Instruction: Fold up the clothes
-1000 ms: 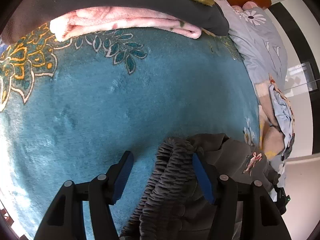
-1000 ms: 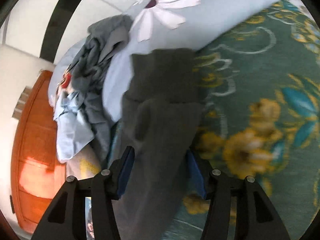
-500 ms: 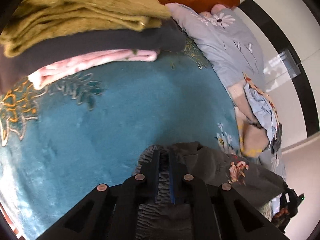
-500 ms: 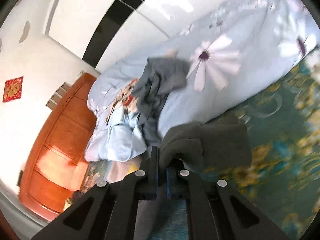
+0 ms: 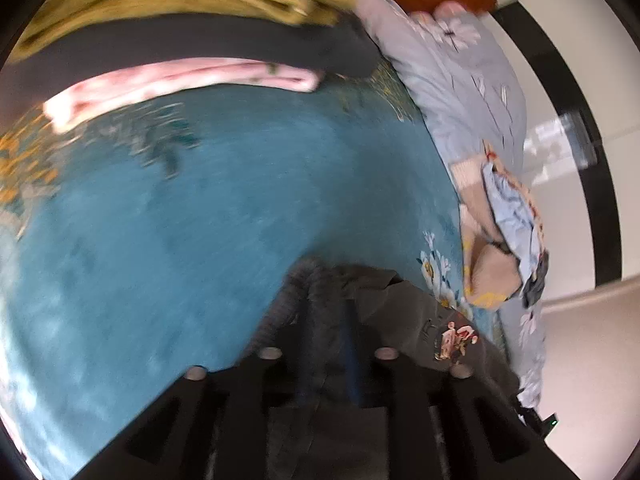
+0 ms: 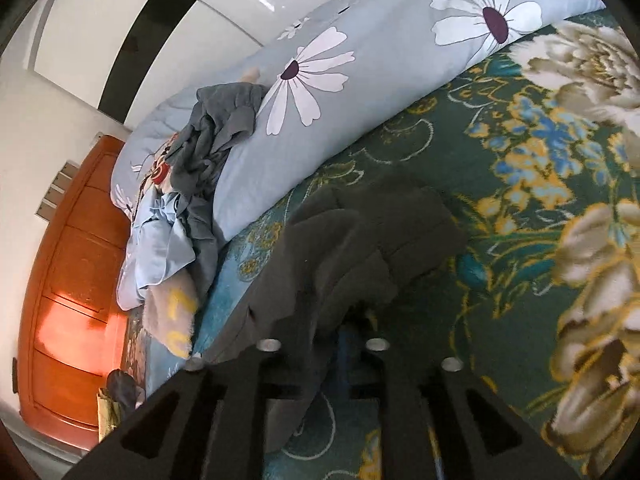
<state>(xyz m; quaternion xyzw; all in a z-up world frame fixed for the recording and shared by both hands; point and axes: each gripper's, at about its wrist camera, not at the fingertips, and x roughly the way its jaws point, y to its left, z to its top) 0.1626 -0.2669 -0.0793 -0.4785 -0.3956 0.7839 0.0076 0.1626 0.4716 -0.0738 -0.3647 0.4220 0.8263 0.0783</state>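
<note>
**Both grippers clamped on the dark grey garment**

Your left gripper (image 5: 326,344) is closed down on the ribbed, gathered edge of the dark grey garment (image 5: 404,312), with the blue pads pressed against the fabric on either side. The garment spreads to the right of that gripper over the teal blanket (image 5: 200,240), and a small red-and-white printed patch (image 5: 456,338) shows on its surface. This view is blurred, so finer detail in the cloth cannot be made out.

Your right gripper (image 6: 326,344) is also nearly shut, pinching a fold of the same dark grey garment (image 6: 360,240). From there the fabric runs away from the fingers across the blanket's green floral part (image 6: 540,208) and ends in a squared-off edge.

At the far side of the teal blanket in the left view sits a stack of folded clothes (image 5: 192,44): an olive piece on top, a dark one beneath it, a pink one at the bottom.

A grey-blue duvet with white daisies (image 6: 380,52) lies along the blanket's edge. On it rests a loose heap of unfolded clothes (image 6: 188,200), with grey, pale blue and beige pieces tangled together. An orange wooden cabinet (image 6: 68,280) stands behind the bed.

No box, basket or other container shows in either view.
</note>
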